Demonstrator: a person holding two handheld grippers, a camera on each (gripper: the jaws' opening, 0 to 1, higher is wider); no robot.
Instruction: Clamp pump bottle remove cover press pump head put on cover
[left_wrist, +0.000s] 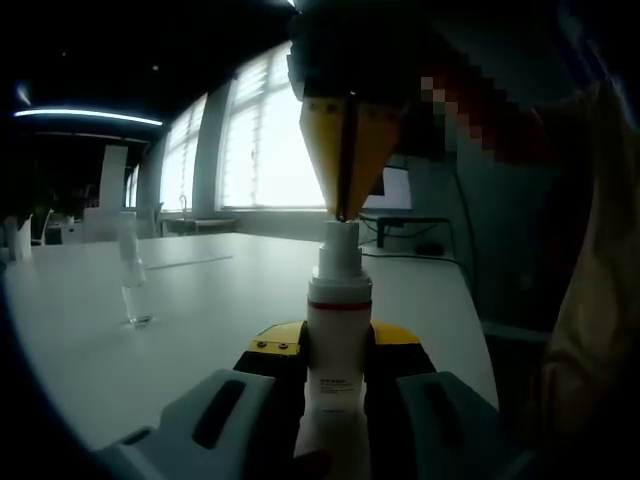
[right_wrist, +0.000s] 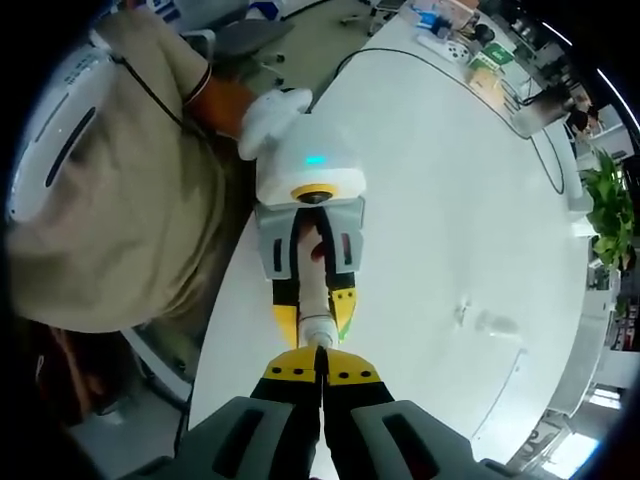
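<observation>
On white table (left_wrist: 200, 300): our left gripper (left_wrist: 335, 385) clamps pump bottle (left_wrist: 338, 350); our right gripper (left_wrist: 345, 210), jaws together, presses pump head (left_wrist: 340, 240); clear cover (left_wrist: 135, 285) apart.

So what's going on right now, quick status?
Left gripper jaws clamped on pump bottle, upright. Right gripper jaws closed, tips pressing on pump head from above. Clear cover off, standing on table. Nothing in the way.
</observation>
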